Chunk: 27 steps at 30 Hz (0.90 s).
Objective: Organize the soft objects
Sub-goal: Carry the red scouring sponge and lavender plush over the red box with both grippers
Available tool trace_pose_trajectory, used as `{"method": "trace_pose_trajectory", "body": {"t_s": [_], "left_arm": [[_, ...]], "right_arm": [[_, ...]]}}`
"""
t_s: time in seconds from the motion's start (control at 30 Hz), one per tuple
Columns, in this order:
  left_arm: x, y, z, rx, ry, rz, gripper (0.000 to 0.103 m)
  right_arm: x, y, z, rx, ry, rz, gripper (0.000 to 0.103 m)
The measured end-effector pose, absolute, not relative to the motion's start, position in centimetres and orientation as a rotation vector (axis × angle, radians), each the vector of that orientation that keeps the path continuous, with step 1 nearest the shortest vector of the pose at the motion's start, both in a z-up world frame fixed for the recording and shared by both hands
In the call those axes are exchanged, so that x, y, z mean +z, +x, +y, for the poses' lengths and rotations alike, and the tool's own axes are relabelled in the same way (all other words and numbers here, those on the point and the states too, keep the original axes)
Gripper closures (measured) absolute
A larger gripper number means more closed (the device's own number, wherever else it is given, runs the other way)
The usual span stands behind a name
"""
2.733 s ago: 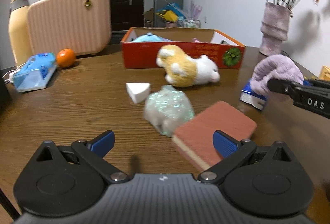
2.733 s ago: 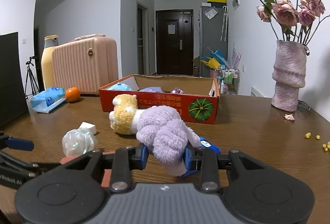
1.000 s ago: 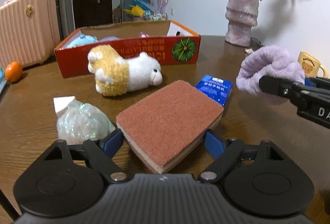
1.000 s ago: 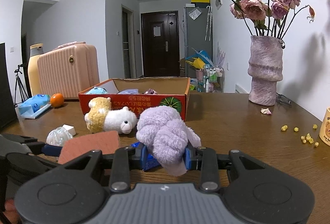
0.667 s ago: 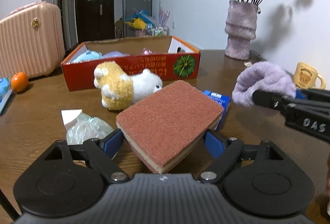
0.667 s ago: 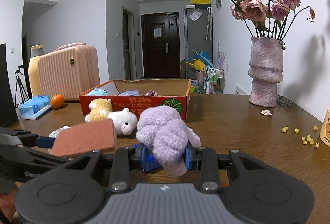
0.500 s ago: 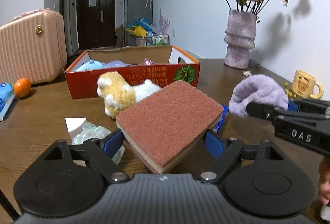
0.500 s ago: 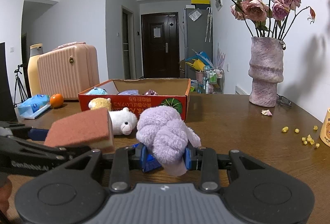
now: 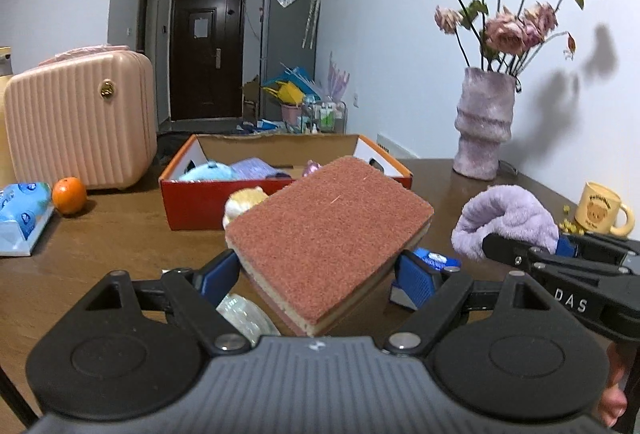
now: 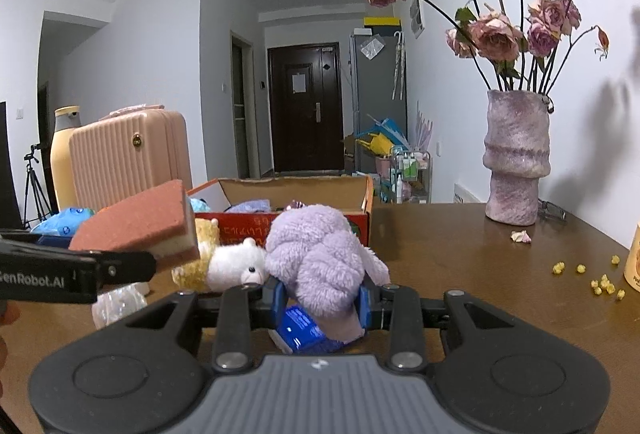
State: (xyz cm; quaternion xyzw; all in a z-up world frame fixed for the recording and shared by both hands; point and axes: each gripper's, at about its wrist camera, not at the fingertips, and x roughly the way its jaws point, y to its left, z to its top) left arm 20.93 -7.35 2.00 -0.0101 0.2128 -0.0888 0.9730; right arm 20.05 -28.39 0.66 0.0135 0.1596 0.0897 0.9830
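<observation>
Both grippers loaded, box part-filled
Left gripper (image 9: pixel 320 274) clamps sponge (image 9: pixel 328 230); right gripper (image 10: pixel 320 300) pinches purple plush (image 10: pixel 316 254); lamb (image 10: pixel 224 262) remains outside box (image 9: pixel 200 202).

A lived-in home: dried roses in a vase (image 10: pixel 515 162) on the wooden counter (image 10: pixel 480 254), a pink suitcase (image 9: pixel 80 122), a fridge (image 10: pixel 376 102) and a dark entrance door (image 10: pixel 306 106) down the hallway.
</observation>
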Motion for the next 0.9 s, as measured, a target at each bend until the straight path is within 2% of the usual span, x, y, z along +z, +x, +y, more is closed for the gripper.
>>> {"method": "trace_pose_trajectory", "body": {"t_s": [0.9], "left_arm": [[5.2,26.3,-3.1,-0.076,-0.102,0.344,0.018]], "right_arm": [[2.7,26.2,-23.6,0.171,0.029,0.257,0.070]]}}
